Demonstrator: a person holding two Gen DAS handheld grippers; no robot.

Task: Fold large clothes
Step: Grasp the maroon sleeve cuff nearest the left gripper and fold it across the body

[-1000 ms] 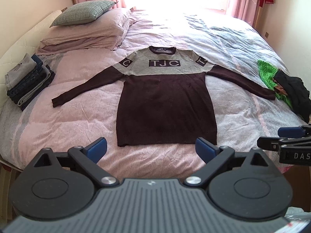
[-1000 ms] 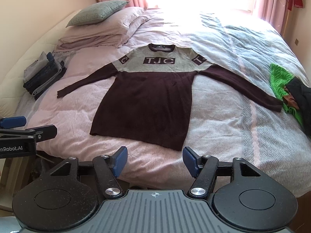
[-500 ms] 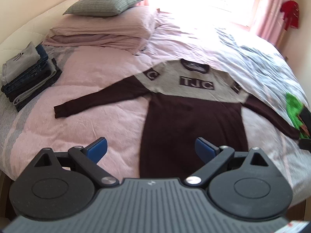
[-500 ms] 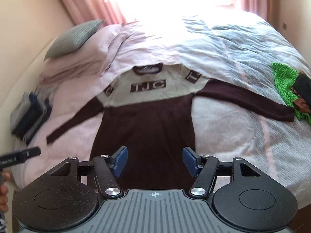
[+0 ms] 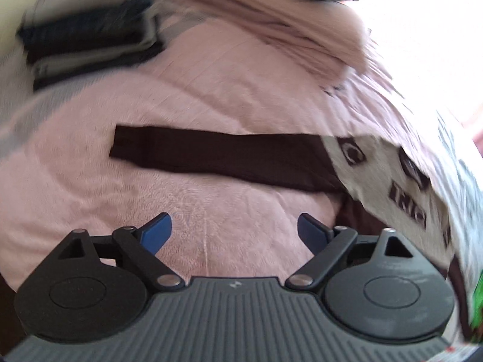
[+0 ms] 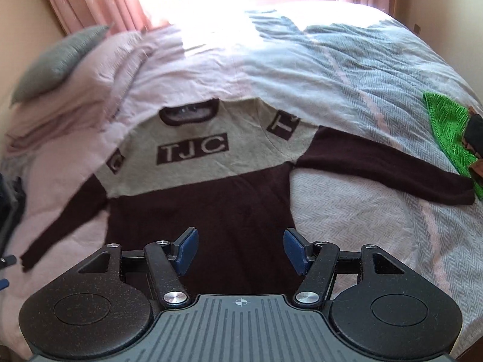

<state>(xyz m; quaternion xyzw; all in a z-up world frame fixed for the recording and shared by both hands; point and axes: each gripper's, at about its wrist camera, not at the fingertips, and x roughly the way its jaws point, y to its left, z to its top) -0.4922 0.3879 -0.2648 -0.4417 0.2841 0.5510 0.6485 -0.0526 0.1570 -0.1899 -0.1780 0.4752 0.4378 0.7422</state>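
Left gripper (image 5: 234,230) hovering, jaws spread wide, holding nothing. Right gripper (image 6: 240,250) hovering likewise, jaws parted, empty.

A bed (image 6: 377,69) covered in pink and grey bedding carries a maroon-and-grey sweater (image 6: 211,199) lettered "TJC", spread flat with both sleeves out; a grey cushion (image 6: 60,57) tops pink pillows, folded dark clothes (image 5: 90,36) sit stacked, and a green knit (image 6: 446,126) lies near one cuff.

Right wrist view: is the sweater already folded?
No: the sweater lies flat on the bed with both sleeves spread out sideways.
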